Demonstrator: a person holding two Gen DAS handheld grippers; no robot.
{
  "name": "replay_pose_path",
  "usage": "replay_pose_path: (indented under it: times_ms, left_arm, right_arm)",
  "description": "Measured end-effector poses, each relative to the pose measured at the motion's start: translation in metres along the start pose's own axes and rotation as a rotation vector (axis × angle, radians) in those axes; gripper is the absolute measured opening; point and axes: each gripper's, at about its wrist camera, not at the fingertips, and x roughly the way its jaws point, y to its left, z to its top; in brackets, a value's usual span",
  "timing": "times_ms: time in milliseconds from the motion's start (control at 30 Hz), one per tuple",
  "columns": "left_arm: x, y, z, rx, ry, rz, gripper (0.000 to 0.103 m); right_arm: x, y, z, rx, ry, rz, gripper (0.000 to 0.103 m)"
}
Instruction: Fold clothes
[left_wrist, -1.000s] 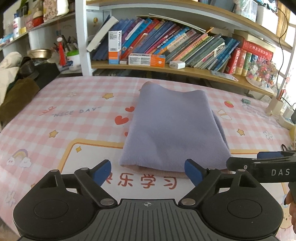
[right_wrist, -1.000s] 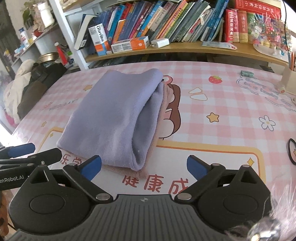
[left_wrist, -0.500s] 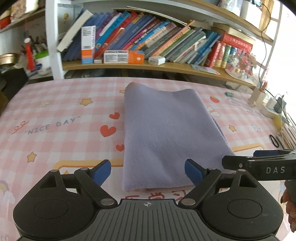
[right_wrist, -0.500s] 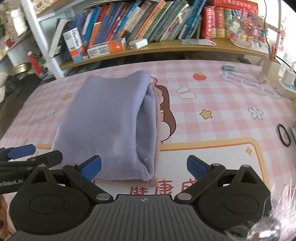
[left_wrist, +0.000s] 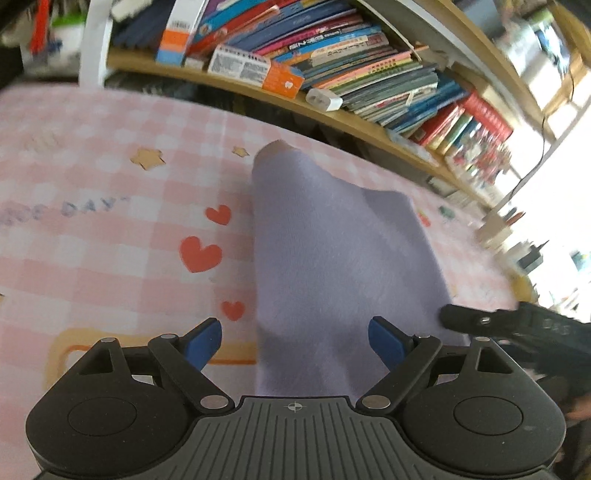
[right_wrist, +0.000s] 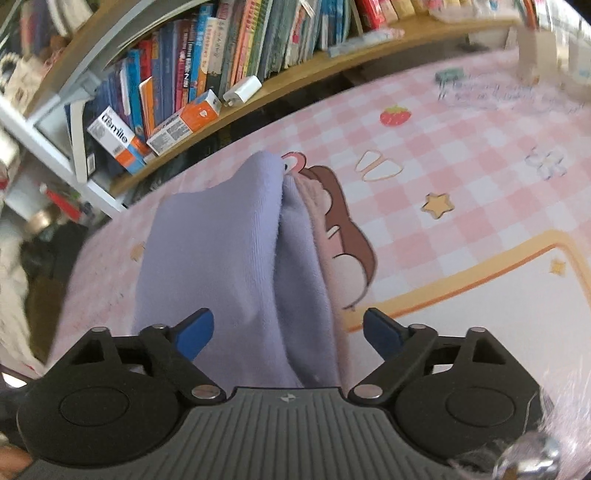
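Note:
A folded lilac garment (left_wrist: 332, 251) with a pale pink lining lies on the pink checked table mat (left_wrist: 92, 229). My left gripper (left_wrist: 295, 345) is open, its blue-tipped fingers spread over the garment's near left part. My right gripper (right_wrist: 288, 330) is open over the garment's (right_wrist: 221, 258) near right edge, where the stacked layers show. The right gripper's black body also shows at the right of the left wrist view (left_wrist: 517, 325). Neither holds anything.
A wooden bookshelf (left_wrist: 332, 114) full of books runs along the far side of the table. A white charger (right_wrist: 242, 90) and orange boxes (right_wrist: 184, 123) sit on its lower shelf. Small desk items (left_wrist: 517, 243) stand at the far right.
Both grippers have moved forward and tilted over the garment's near end, which now runs under the gripper bodies. The views are blurred by motion. Both stay open.

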Motion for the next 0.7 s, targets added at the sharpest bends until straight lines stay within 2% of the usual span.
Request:
replay_pose_path:
  times_ms: [167, 333, 367, 400, 467, 500, 567, 600, 700]
  left_arm:
    - [0.016, 0.012, 0.008, -0.065, 0.032, -0.07, 0.088]
    - [0.026, 0.012, 0.013, -0.076, 0.054, -0.111, 0.087]
    - [0.028, 0.011, 0.014, -0.076, 0.058, -0.121, 0.081]
    - [0.03, 0.01, 0.014, -0.077, 0.063, -0.125, 0.078]
    - [0.031, 0.004, 0.015, -0.07, 0.067, -0.108, 0.078]
    - [0.031, 0.001, 0.015, -0.06, 0.065, -0.094, 0.077]
    - [0.03, -0.002, 0.015, -0.043, 0.057, -0.074, 0.072]
    - [0.029, -0.003, 0.014, -0.038, 0.055, -0.067, 0.071]
    - [0.028, -0.002, 0.014, -0.031, 0.058, -0.056, 0.071]
  right_arm:
    - [0.018, -0.013, 0.006, 0.116, 0.04, 0.044, 0.065]
    - [0.025, -0.019, 0.007, 0.157, 0.042, 0.086, 0.055]
    - [0.026, -0.019, 0.008, 0.156, 0.043, 0.087, 0.053]
    - [0.027, -0.018, 0.008, 0.155, 0.045, 0.085, 0.046]
    - [0.024, -0.01, 0.006, 0.138, 0.03, 0.076, 0.037]
    - [0.021, -0.004, 0.006, 0.111, 0.014, 0.065, 0.032]
    - [0.008, 0.02, 0.003, -0.022, -0.039, 0.031, 0.027]
    - [0.001, 0.034, 0.001, -0.103, -0.066, 0.025, 0.026]
    - [-0.009, 0.054, -0.003, -0.232, -0.072, 0.061, 0.026]
